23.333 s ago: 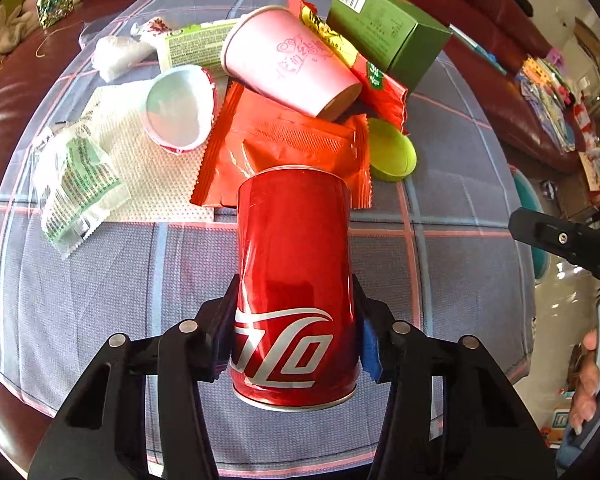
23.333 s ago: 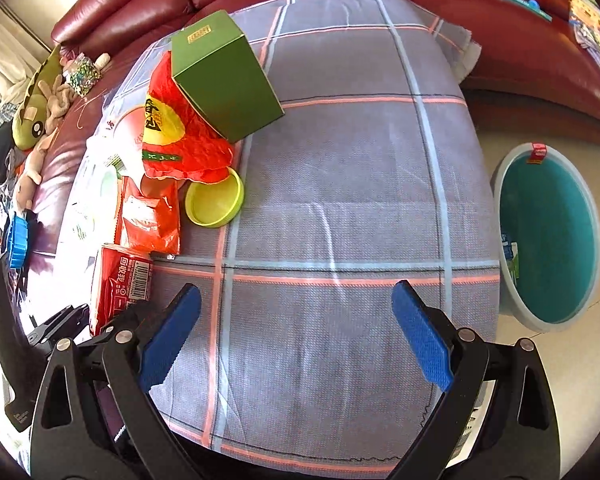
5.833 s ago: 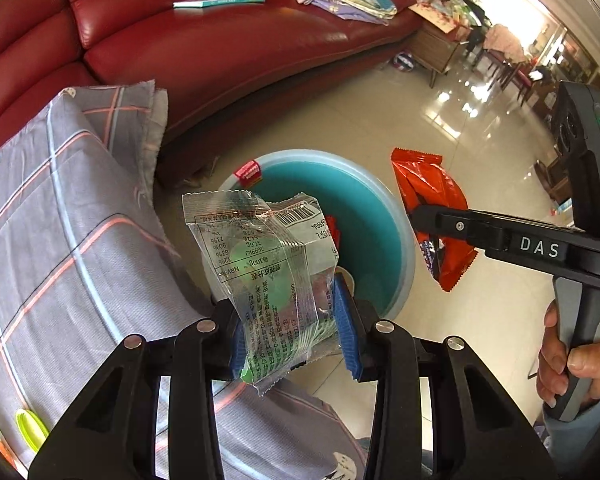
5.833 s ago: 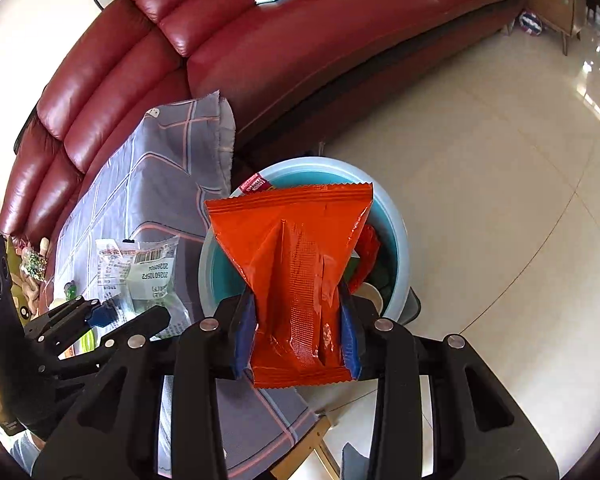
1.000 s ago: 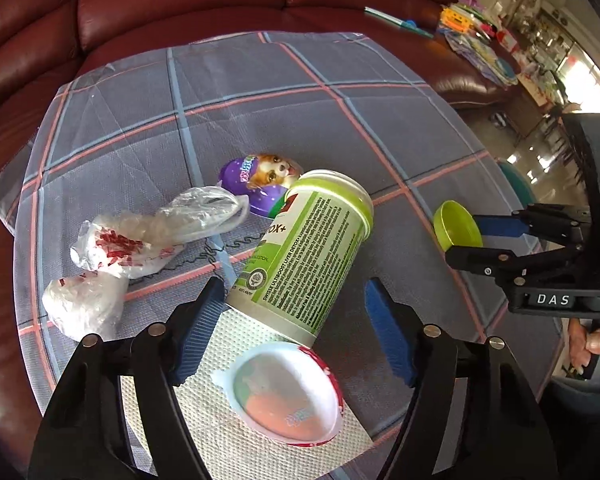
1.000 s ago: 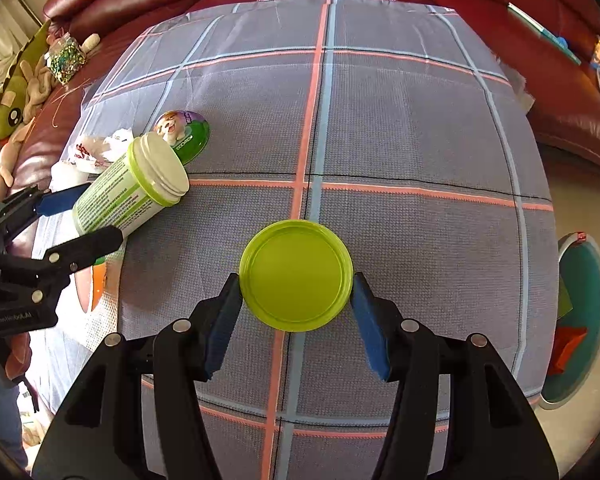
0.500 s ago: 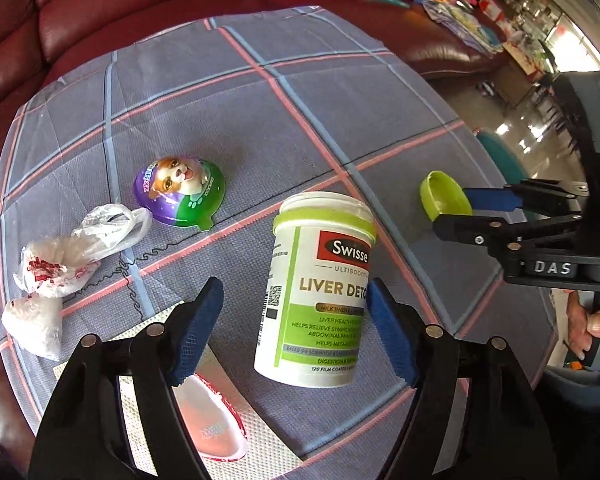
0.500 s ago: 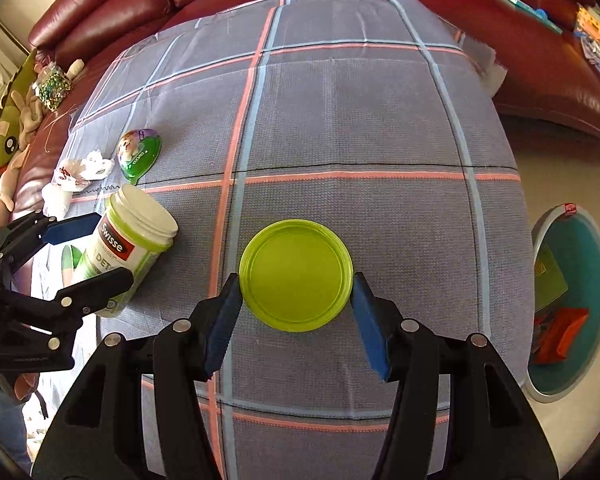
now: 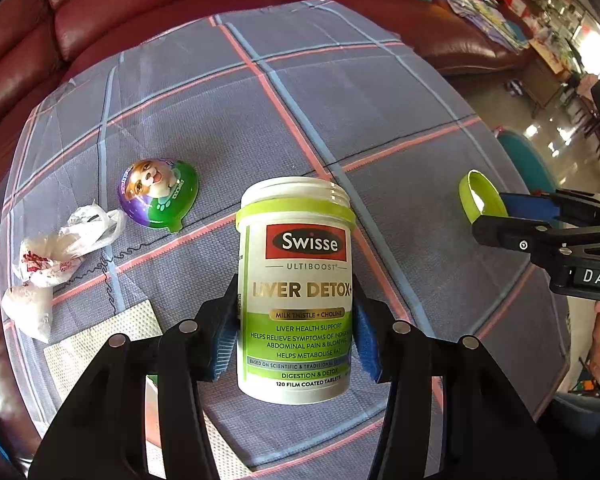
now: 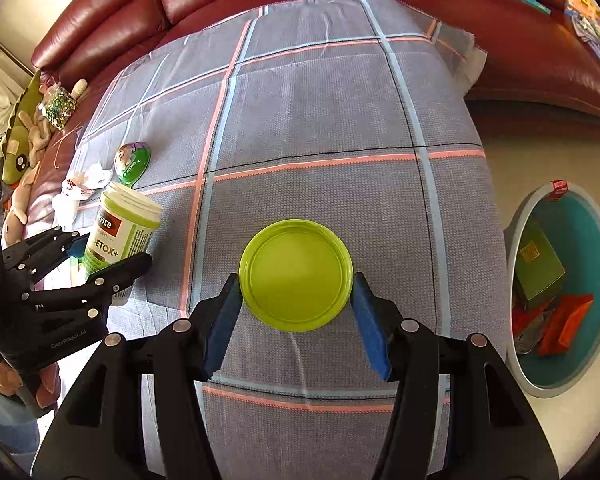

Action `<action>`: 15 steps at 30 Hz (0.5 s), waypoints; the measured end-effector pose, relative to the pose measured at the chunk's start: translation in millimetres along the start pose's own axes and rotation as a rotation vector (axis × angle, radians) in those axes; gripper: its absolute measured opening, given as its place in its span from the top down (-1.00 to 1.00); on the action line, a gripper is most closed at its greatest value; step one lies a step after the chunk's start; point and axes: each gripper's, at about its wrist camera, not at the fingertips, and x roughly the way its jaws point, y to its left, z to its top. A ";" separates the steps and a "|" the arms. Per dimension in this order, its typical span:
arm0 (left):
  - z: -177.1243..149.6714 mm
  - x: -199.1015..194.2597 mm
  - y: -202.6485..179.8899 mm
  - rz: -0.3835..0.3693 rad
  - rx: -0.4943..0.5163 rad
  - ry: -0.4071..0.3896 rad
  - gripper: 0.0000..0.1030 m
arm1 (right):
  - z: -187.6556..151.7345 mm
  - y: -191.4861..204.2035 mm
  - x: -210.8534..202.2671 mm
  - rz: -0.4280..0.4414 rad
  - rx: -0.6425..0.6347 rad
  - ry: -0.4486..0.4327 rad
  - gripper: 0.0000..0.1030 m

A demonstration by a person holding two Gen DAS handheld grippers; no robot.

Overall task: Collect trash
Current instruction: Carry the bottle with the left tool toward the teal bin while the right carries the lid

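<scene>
A white and green Swisse supplement bottle (image 9: pixel 296 292) without its cap stands between the blue pads of my left gripper (image 9: pixel 296 284). The jaws are closing, and both pads press on the bottle's sides. In the right wrist view the same bottle (image 10: pixel 120 236) tilts in the left gripper (image 10: pixel 108 252) at the left. My right gripper (image 10: pixel 295 292) is shut on a lime green round lid (image 10: pixel 296 264), held above the checked tablecloth (image 10: pixel 320 120). That lid (image 9: pixel 480 196) also shows at the right of the left wrist view. The teal bin (image 10: pixel 592 232) sits on the floor beyond the table's right edge.
On the cloth lie a purple and green toy shell with a dog picture (image 9: pixel 158 192), crumpled white plastic wrappers (image 9: pixel 56 252) and a white napkin (image 9: pixel 100 344). A green box and red wrappers lie in the bin. The red leather sofa (image 9: pixel 160 0) curves behind, with plush toys (image 10: pixel 24 140) at its left.
The bottle lay on its side between wide jaws; now it is upright and the left pads have closed onto it. The right gripper carried the lid sideways, and the bin shows larger.
</scene>
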 end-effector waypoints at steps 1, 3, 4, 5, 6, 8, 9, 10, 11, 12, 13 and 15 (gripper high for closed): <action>-0.1 -2.5 -2.5 -0.001 -0.006 -0.005 0.01 | -0.7 -2.7 -2.9 0.004 0.003 -0.004 -0.03; 0.0 -7.5 -7.7 0.004 -0.015 -0.015 0.01 | -2.6 -7.3 -8.5 0.012 0.008 -0.013 -0.03; 0.2 -9.7 -10.0 0.004 -0.022 -0.020 0.01 | -3.9 -10.1 -11.5 0.018 0.011 -0.018 -0.03; 0.7 -11.8 -12.1 0.000 -0.028 -0.022 0.01 | -5.0 -12.6 -14.1 0.026 0.016 -0.022 -0.03; 1.1 -13.6 -14.7 -0.004 -0.034 -0.023 0.01 | -5.8 -15.0 -16.3 0.033 0.021 -0.025 -0.03; 2.1 -18.1 -21.7 -0.013 -0.037 -0.029 0.01 | -7.8 -21.5 -22.3 0.044 0.032 -0.037 -0.03; 2.9 -20.6 -26.4 -0.016 -0.036 -0.033 0.01 | -8.5 -24.6 -25.4 0.047 0.036 -0.043 -0.03; 3.7 -23.6 -31.5 -0.021 -0.033 -0.038 0.01 | -9.4 -28.6 -29.2 0.051 0.043 -0.052 -0.03; 4.7 -26.9 -36.9 -0.026 -0.027 -0.044 0.01 | -10.3 -33.5 -33.6 0.053 0.049 -0.060 -0.03; 6.0 -30.6 -43.0 -0.028 -0.018 -0.052 0.01 | -10.8 -38.3 -37.6 0.053 0.055 -0.069 -0.03; 7.3 -34.0 -49.6 -0.030 -0.008 -0.060 0.01 | -11.1 -41.2 -40.8 0.052 0.061 -0.077 -0.03; 11.0 -39.3 -62.4 -0.045 0.005 -0.073 0.01 | -12.8 -51.4 -49.6 0.048 0.075 -0.098 -0.03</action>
